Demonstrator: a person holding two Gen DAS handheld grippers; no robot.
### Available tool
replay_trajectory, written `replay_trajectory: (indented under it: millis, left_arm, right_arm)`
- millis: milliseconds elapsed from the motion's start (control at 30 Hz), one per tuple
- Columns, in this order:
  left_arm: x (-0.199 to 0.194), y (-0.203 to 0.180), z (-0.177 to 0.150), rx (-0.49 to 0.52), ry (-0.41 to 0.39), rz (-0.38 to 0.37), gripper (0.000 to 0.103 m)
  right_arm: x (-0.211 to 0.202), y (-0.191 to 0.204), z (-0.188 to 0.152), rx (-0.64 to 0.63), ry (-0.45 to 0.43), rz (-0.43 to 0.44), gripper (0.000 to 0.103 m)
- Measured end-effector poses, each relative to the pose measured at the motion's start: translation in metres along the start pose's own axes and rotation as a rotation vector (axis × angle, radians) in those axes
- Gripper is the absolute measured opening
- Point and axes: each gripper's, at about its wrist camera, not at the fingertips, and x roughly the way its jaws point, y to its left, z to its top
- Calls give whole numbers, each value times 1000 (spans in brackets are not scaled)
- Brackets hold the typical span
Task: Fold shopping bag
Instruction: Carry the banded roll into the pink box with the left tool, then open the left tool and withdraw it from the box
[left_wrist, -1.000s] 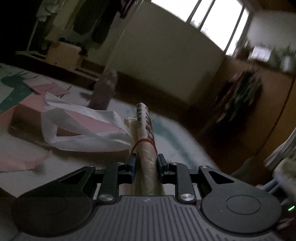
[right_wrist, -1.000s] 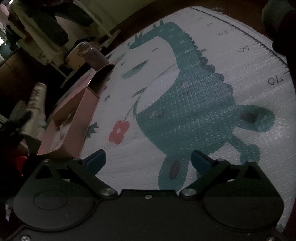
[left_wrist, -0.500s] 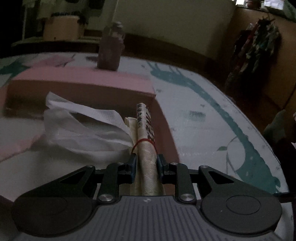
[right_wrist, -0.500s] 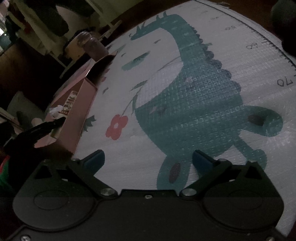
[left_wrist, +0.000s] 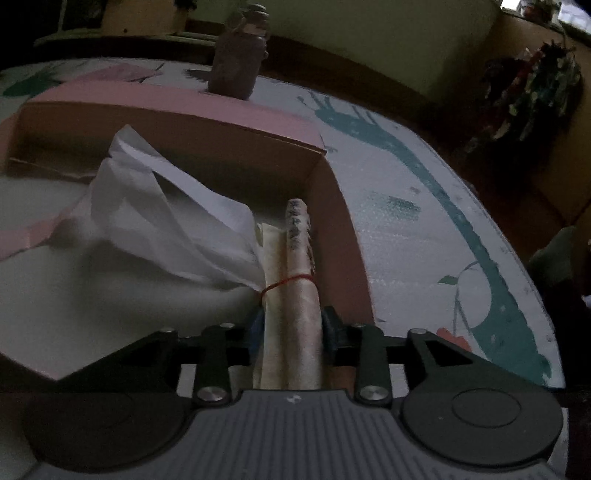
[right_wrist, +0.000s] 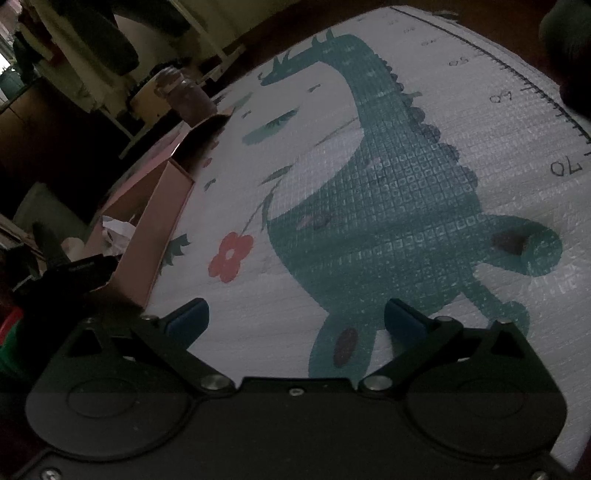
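Left hand-held gripper (left_wrist: 291, 328): jaws have just been opening, with the rolled shopping bag (left_wrist: 295, 280) between them, low in the pink box (left_wrist: 343, 236)'s right corner. Back straight out; the wall sits close beside. Right hand-held gripper (right_wrist: 295, 319) gapes empty over the play mat (right_wrist: 332, 177), clear room.
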Motion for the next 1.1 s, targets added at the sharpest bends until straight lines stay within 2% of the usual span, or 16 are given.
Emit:
replay_trajectory:
  millis: [100, 200, 233, 367, 433, 500, 567, 733, 867, 1000, 1033, 1100]
  left_arm:
    - [-11, 1, -1, -21, -30, -8, 50]
    - [-29, 1, -2, -29, -126, 3, 49]
    - [-31, -1, -1, -20, -142, 7, 46]
    - [-30, -2, -3, -13, -137, -5, 45]
    - [-25, -1, -5, -29, -123, 10, 45]
    - [-30, -5, -6, -36, -152, 9, 47]
    - [-40, -11, -7, -41, -196, -5, 62]
    - [-60, -30, -23, -39, -213, -40, 71]
    - [-61, -52, -39, -20, -173, -31, 81]
    - [-57, -73, -58, 9, -111, -11, 86]
    - [-56, -79, -65, 13, -89, -26, 89]
    - [-54, -90, -76, 27, -57, -21, 103]
  right_arm:
    - [0, 1, 0, -1, -3, -2, 103]
    - [-1, 1, -1, 0, -11, -1, 103]
    - [-1, 1, -1, -3, -16, 1, 103]
    - [0, 3, -2, -27, -38, 0, 103]
    - [1, 4, -2, -35, -41, -23, 103]
    - [1, 8, -1, -59, -44, -60, 103]
    - [1, 11, -2, -86, -47, -102, 103]
    - [-6, 13, -5, -87, -56, -135, 103]
    - [-14, 21, -11, -136, -67, -175, 103]
    - [-23, 28, -16, -187, -69, -179, 103]
    - [-25, 28, -17, -191, -70, -181, 103]
    - [-30, 28, -19, -191, -71, -187, 103]
